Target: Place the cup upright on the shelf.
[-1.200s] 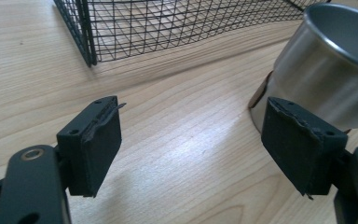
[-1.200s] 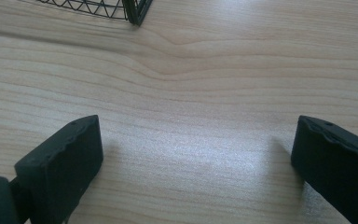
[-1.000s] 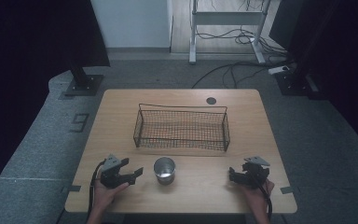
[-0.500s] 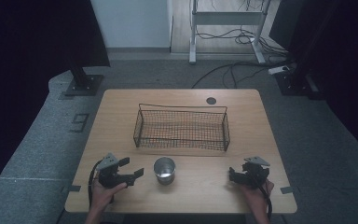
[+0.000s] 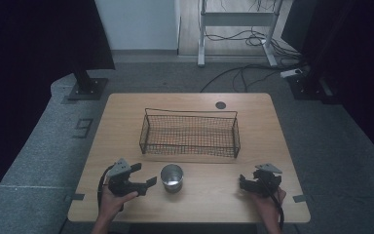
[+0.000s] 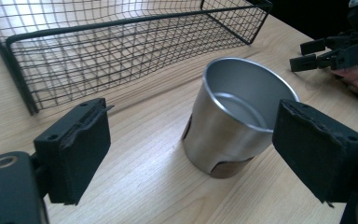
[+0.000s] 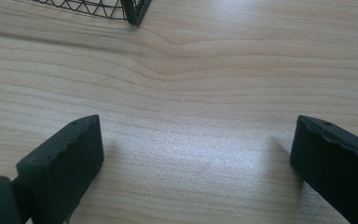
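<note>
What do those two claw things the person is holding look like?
Each hand-held gripper is black and chunky: the left hand-held gripper and the right hand-held gripper. Each has a grey three-cornered plate on top and a black cable trailing back toward the person. Up close, the fingers are flat, blocky black pads with rough, worn edges. The forearms are bare, with no sleeves in sight.

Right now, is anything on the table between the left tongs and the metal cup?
Nothing visible. The left tongs have just been opening and stand open; the metal cup sits just ahead with bare table between them. The wire basket lies beyond the cup.
</note>
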Motion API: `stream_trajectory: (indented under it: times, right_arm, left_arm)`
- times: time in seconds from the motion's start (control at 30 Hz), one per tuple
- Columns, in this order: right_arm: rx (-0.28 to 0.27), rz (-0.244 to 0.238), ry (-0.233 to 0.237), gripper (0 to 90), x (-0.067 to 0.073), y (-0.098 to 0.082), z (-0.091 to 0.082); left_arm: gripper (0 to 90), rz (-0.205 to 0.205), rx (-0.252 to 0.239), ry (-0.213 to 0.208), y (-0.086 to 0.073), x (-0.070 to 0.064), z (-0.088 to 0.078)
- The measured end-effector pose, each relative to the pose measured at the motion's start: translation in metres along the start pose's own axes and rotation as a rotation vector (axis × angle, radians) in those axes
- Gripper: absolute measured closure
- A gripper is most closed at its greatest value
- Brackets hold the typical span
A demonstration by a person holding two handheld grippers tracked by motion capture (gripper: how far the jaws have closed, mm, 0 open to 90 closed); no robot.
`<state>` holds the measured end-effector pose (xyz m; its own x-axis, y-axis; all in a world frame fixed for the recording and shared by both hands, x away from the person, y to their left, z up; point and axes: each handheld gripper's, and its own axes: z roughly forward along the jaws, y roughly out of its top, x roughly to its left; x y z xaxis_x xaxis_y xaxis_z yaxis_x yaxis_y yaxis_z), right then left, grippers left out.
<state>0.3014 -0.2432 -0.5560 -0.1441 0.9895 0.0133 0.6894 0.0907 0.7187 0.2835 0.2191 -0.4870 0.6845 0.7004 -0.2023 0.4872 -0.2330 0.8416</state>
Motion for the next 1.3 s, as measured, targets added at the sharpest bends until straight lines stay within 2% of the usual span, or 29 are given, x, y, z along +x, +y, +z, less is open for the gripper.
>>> stream_trajectory:
  times: [0.33,0.53,0.73,1.07,1.3]
  right_arm:
    - [-0.001,0.003,-0.004,3.2,0.0,0.0,-0.001]
    - [-0.004,0.003,-0.006,3.5,0.0,-0.001,-0.001]
    - [-0.004,0.003,-0.006,3.5,0.0,-0.001,-0.001]
    - [-0.004,0.003,-0.006,3.6,0.0,-0.001,-0.001]
    - [-0.004,0.003,-0.006,3.5,0.0,-0.001,-0.001]
  left_arm:
    - [7.9,0.053,0.055,-0.046,0.011,-0.022,0.019]
    - [6.6,0.084,0.087,-0.047,0.019,-0.03,0.033]
    - [6.0,0.094,0.123,-0.051,0.02,-0.034,0.043]
    - [1.7,0.109,0.152,-0.07,0.021,-0.042,0.056]
    - [1.2,0.13,0.174,-0.042,0.021,-0.044,0.066]
